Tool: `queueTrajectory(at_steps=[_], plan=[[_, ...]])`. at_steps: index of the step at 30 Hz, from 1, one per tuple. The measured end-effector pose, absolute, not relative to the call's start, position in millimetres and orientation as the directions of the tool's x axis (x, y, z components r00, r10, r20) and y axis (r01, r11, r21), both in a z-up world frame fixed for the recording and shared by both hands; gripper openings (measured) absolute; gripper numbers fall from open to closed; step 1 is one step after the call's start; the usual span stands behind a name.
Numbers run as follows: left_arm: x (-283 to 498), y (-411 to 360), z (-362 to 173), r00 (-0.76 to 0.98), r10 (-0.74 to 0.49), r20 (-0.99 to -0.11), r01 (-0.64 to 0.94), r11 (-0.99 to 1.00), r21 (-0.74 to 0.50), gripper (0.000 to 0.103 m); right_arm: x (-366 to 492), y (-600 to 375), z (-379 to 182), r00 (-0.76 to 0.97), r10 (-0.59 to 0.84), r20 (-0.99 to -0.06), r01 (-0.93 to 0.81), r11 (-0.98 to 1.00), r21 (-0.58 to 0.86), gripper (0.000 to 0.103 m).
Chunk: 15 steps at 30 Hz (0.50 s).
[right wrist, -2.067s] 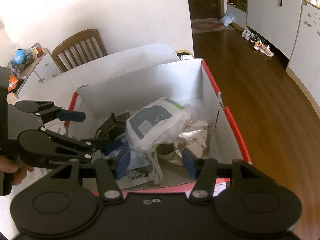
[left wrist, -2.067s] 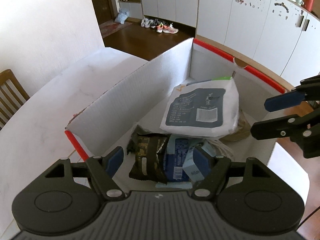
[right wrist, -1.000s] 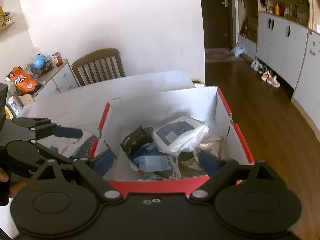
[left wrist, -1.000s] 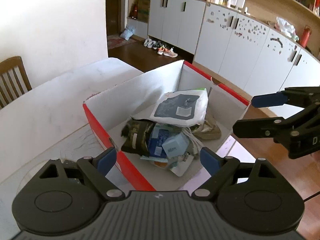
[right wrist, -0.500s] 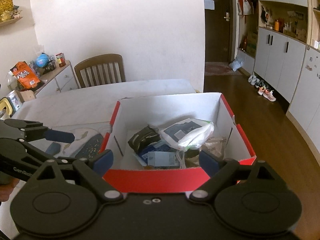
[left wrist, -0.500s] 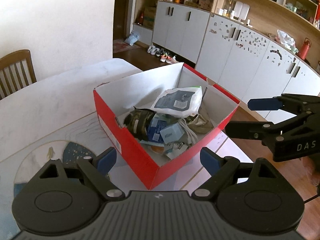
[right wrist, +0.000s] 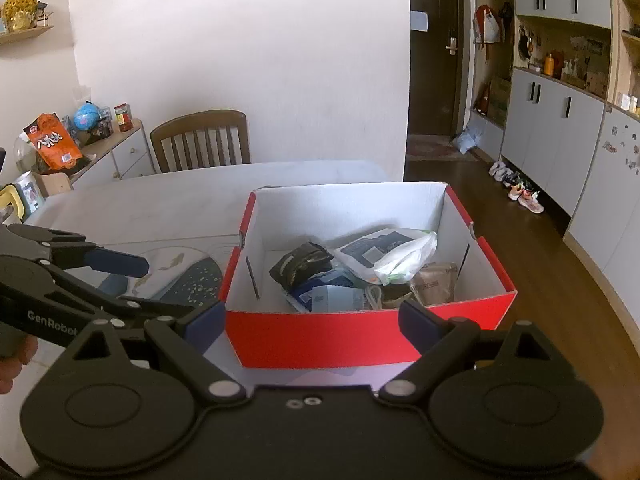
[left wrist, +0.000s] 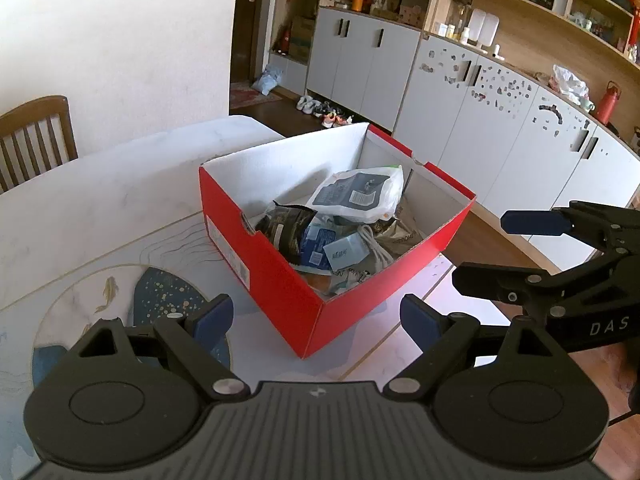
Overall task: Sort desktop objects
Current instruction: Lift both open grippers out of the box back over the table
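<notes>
Left wrist view: the red box (left wrist: 280,276) is seen from farther back than before; both grippers (left wrist: 316,316) (right wrist: 310,322) are held apart, empty; lower contents are hidden.

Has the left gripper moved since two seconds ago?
Yes. The left gripper has pulled back from over the red box; its open fingers now sit short of the box's near corner.

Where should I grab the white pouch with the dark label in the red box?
Take the white pouch by its raised, crumpled end nearest the box's right wall, coming down from above. It lies on top of the pile, so that edge looks free, while the red box walls block a side approach.
</notes>
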State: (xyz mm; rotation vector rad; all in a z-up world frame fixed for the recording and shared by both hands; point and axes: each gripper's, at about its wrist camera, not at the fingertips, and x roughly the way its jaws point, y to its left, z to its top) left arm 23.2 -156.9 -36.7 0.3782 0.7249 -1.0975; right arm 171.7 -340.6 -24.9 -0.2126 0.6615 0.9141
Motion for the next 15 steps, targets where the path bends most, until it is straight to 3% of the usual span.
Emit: queueTrajectory(at_steps=[15], plan=[[19.8,-148.6,-37.4,0.293,-0.676,-0.676,0.901,0.432,-0.042,0.091,161.5,-339.9,-29.0,0.444,0.649,-0.617,-0.777,0.623,0.096,0.093]])
